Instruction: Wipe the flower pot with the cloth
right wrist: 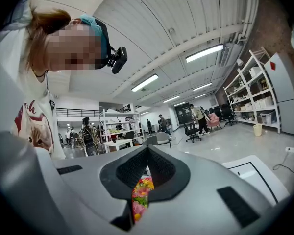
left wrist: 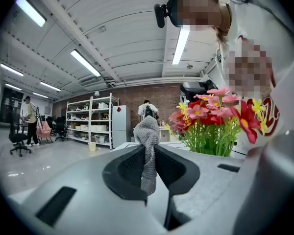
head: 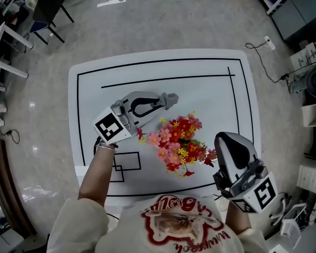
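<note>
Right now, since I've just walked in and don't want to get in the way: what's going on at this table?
A person stands at the white table with a hand-held gripper in each hand. The left hand-held gripper is shut on a grey cloth beside the red and pink flowers. The right hand-held gripper sits on their other side, jaws together, empty. The pot is hidden under the blooms.

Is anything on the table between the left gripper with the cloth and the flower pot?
Nothing visible on the white table lies between the left gripper, shut on the grey knitted cloth, and the red and pink flowers. The blooms hide the pot itself.
</note>
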`<state>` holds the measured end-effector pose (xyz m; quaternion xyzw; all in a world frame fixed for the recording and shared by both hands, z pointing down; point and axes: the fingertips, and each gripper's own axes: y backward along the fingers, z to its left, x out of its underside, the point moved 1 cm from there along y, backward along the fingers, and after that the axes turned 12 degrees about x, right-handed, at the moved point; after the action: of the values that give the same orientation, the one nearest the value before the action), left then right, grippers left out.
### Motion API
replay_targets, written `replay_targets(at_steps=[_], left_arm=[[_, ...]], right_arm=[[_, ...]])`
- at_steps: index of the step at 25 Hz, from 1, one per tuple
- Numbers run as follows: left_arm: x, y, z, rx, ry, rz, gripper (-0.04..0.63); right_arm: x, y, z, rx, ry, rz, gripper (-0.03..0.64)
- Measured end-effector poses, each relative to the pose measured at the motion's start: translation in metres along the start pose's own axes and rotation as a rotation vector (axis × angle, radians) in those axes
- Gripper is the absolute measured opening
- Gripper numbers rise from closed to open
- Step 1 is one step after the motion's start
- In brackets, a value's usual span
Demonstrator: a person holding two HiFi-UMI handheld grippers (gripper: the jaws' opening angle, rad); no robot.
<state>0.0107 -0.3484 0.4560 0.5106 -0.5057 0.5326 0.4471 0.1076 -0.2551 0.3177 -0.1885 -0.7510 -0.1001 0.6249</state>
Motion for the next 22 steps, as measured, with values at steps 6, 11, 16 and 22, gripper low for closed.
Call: replay_targets(at_steps=[6, 11, 16, 22], left_arm=[[0.012, -0.011, -0.01, 0.071, 0.018, 0.028, 0.054], [0.023, -0.018, -0.018, 0.114, 0.065, 0.037, 0.054], [0.027, -0.023, -0.025, 0.161, 0.067, 0.07, 0.054], [0.032, -0.026, -0.03, 0.197, 0.08, 0.098, 0.054]], right_arm=[[-0.002, -0.003, 0.0, -0.001, -0.016, -0.003, -0.002], [0.001, -0.003, -0.002, -0.003, -0.026, -0.002, -0.002], [0.002, -0.003, -0.003, -0.004, -0.048, -0.001, -0.002], [0.001, -0.002, -0.002, -0.012, -0.055, -0.005, -0.002]])
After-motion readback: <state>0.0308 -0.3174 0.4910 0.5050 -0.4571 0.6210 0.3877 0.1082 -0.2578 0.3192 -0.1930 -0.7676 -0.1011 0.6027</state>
